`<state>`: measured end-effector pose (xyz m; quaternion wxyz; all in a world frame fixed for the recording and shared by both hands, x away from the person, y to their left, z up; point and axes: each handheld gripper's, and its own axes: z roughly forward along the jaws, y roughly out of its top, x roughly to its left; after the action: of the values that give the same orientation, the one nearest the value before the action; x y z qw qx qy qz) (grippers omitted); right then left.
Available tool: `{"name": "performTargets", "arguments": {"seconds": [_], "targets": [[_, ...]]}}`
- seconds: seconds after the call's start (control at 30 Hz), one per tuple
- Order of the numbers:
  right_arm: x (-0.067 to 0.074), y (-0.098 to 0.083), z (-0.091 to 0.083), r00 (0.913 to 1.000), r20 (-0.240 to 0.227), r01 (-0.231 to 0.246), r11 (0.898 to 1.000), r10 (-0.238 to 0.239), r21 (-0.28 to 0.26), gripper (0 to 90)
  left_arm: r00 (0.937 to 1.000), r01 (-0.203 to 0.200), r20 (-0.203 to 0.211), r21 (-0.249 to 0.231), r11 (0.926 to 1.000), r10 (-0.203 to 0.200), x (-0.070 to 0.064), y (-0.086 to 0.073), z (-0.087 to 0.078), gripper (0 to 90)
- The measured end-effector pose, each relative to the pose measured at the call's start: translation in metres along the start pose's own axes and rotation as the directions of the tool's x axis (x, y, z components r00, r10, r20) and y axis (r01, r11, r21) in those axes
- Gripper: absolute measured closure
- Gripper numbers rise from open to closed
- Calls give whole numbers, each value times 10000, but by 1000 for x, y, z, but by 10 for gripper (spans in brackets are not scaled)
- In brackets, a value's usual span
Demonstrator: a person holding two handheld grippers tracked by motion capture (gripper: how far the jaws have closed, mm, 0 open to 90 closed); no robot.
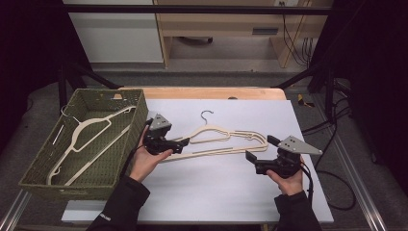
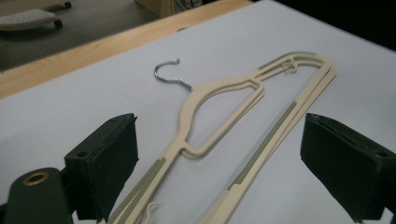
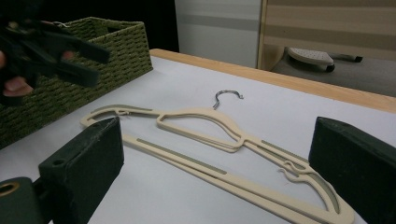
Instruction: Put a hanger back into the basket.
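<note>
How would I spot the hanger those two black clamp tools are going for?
Start at the white table cover and find the green woven basket at its left. Just right of it, between the left gripper and right gripper, lies a cream hanger with a metal hook. It lies flat on the cover, unlike the similar hanger inside the basket.

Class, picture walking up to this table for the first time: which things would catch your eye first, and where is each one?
The cream hanger with a metal hook lies flat mid-table on the pale sheet, and it looks like more than one stacked together. An open claw sits at each end of it: the left claw and the right claw, neither gripping. At the table's left edge a green woven basket already holds another cream hanger.
</note>
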<state>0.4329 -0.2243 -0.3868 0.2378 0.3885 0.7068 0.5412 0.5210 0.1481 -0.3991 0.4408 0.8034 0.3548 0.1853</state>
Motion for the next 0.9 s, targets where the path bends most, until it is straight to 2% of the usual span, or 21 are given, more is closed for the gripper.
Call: {"name": "performTargets", "arguments": {"seconds": [0.17,0.37,0.43,0.5,0.57,0.6,0.67,0.73,0.8,0.9], "targets": [[-1,-1,0,10000,-8,16,10000,-16,-13,39,9996,234,-160,741,9970,-222,8,-8,29,153],[0,-1,2,10000,-48,25,10000,-24,62,39,9977,620,-361,1479,9870,-573,24,-22,50,294],[0,-1,2,10000,-47,30,10000,-30,51,39,9980,564,-383,1688,9840,-507,29,-26,54,338],[0,-2,3,10000,-60,13,10000,-12,69,39,9979,277,-636,1945,9805,-156,32,-30,57,392],[1,-2,3,10000,-56,11,10000,-10,85,39,9974,315,-694,2019,9789,-178,35,-33,61,441],[1,-2,3,9999,-105,28,9999,-27,110,39,9972,173,-753,2123,9771,-13,36,-35,62,452],[1,-2,3,10000,-93,15,9999,-14,122,39,9976,229,-691,2215,9749,-77,37,-36,63,507],[1,-2,4,10000,-82,34,9999,-33,136,39,9972,138,-742,2325,9725,36,36,-37,65,550],[1,-2,4,10000,-90,37,9999,-36,139,39,9973,62,-732,2277,9737,108,36,-38,65,582],[1,-2,4,10000,-90,36,9999,-35,132,39,9959,-169,-823,2473,9688,384,34,-38,65,642]]}}
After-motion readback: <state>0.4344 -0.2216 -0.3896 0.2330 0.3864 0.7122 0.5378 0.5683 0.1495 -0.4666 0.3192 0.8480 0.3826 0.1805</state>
